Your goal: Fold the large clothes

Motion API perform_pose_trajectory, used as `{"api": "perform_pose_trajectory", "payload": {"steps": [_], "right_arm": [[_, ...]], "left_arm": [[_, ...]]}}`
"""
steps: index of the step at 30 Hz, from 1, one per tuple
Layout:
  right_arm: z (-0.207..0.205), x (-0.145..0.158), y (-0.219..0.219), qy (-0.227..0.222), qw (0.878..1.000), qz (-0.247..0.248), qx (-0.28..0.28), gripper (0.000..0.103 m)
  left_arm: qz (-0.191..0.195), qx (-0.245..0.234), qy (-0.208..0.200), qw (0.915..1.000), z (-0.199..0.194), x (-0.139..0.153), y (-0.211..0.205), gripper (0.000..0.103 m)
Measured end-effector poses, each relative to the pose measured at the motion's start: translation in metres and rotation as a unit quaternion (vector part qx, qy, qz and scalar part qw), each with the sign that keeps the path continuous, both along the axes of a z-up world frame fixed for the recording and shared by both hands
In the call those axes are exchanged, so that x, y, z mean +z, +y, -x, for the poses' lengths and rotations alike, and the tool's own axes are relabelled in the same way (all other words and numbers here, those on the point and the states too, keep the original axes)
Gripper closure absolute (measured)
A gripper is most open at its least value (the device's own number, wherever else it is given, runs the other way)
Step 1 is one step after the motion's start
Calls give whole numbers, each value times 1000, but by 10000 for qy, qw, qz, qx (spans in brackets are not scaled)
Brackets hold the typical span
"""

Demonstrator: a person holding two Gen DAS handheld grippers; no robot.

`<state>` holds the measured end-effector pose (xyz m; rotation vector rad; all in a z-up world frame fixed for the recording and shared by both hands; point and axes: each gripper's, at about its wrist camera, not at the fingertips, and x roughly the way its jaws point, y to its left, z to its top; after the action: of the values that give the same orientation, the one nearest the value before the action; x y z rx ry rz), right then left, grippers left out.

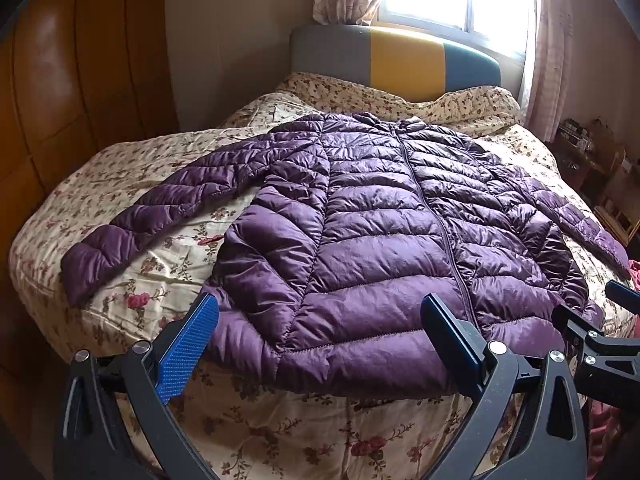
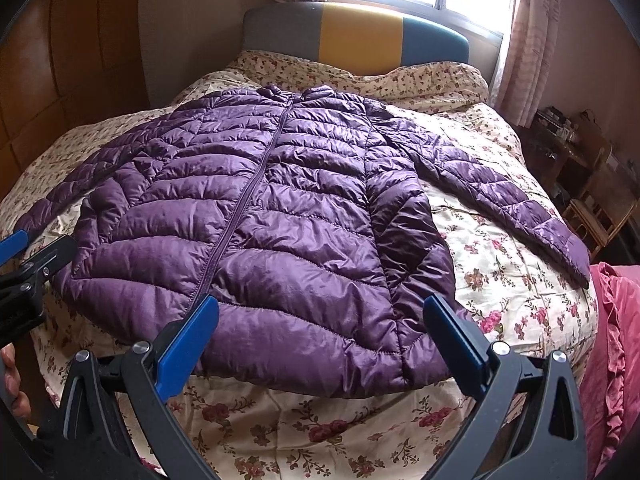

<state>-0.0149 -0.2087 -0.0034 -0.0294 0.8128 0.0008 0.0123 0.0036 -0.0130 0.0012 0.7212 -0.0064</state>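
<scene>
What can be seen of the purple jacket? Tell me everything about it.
The purple jacket is a shiny, puffy quilted garment with stitched horizontal channels. It lies flat, front up, on the floral bedspread, collar toward the headboard, hem toward the cameras. The front zipper is closed to the collar. Both sleeves are spread outward and angled down: one on the left, one on the right. The left tongs and right tongs hang open above the hem, seemingly not touching it.
</scene>
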Motion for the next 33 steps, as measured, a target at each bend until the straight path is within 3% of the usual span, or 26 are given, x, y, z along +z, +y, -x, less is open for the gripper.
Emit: {"api": "perform_pose_trajectory", "payload": {"steps": [24,33], "right_arm": [[-5,-4,-17,-22,9995,-224,-230,2],[-8,-5,-16,-110,9995,-87,-267,2]], "left_arm": [[-8,-2,10,10000,-6,-3,-2,3],[-29,-39,54,10000,-11,-6,-4,3]]}}
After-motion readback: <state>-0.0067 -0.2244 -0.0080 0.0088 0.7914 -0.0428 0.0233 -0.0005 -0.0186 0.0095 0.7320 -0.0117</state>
